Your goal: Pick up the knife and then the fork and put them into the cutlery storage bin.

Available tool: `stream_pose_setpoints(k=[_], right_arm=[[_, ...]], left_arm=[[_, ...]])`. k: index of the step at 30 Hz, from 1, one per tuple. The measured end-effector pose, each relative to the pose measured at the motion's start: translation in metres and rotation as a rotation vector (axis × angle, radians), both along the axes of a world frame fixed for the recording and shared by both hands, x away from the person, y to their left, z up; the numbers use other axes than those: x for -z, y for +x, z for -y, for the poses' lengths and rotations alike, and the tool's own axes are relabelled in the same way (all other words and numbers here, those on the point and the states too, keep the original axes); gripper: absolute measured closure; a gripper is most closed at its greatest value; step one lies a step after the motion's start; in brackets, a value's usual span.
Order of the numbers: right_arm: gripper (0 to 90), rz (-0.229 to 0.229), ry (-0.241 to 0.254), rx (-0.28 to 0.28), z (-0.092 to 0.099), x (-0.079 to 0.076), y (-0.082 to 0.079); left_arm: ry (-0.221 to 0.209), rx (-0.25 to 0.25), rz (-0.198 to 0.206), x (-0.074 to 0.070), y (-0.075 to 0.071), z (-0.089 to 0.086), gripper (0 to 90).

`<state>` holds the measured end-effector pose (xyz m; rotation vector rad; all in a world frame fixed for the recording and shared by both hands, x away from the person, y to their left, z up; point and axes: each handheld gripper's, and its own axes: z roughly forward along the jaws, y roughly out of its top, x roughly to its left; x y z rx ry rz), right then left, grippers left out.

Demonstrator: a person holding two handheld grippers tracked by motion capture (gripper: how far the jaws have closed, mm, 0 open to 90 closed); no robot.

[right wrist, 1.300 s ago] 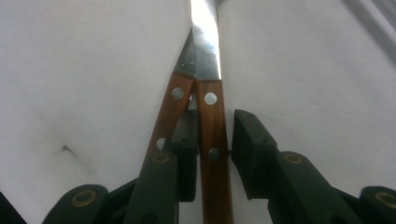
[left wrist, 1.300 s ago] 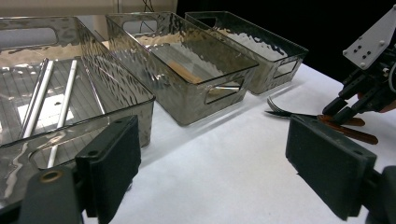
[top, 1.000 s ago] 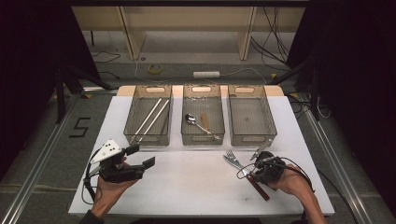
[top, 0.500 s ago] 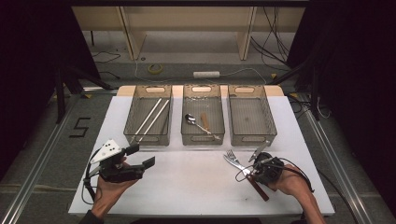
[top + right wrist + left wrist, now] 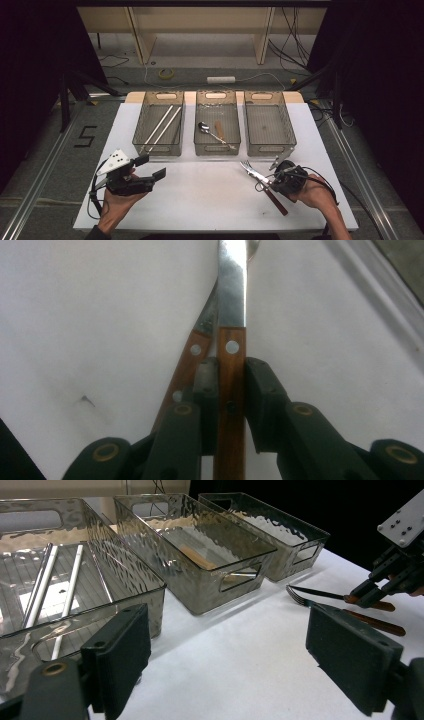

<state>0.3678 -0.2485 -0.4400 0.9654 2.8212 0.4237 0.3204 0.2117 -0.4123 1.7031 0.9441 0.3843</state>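
Note:
A knife (image 5: 231,305) with a wooden handle lies at the table's front right, and my right gripper (image 5: 231,385) is shut on that handle. A fork (image 5: 248,169) with a matching handle (image 5: 187,360) lies right beside it, partly under the knife. In the high view the right gripper (image 5: 270,184) sits low over both handles. The left gripper view shows the fork (image 5: 300,597) and the held knife (image 5: 320,593) past the trays. My left gripper (image 5: 151,167) hovers at the front left, jaws wide open with nothing between them (image 5: 235,660).
Three clear plastic trays stand in a row across the table's middle. The left tray (image 5: 136,145) holds two white rods (image 5: 162,127). The middle tray (image 5: 197,145) holds a spoon (image 5: 205,127) and a wooden-handled piece. The right tray (image 5: 290,142) shows bare mesh.

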Motion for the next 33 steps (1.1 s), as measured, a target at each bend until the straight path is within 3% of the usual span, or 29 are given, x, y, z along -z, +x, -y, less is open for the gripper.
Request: stream_pose_setpoints(k=[9,14,17,33], right_arm=[[77.7,0.032,0.067,-0.015,0.003,-0.015,-0.001],[77.6,0.06,0.108,0.006,0.009,-0.027,0.005],[77.6,0.073,0.132,0.016,0.011,-0.033,0.011],[77.6,0.149,0.226,0.113,0.019,-0.059,0.057]], left_arm=[[-0.003,-0.006,0.002,0.0,0.0,-0.001,17.7],[-0.006,-0.007,0.002,0.0,0.0,-0.002,17.7],[-0.023,-0.011,-0.001,0.0,0.0,-0.003,17.7],[-0.025,-0.015,0.016,0.0,0.0,-0.004,16.5]])
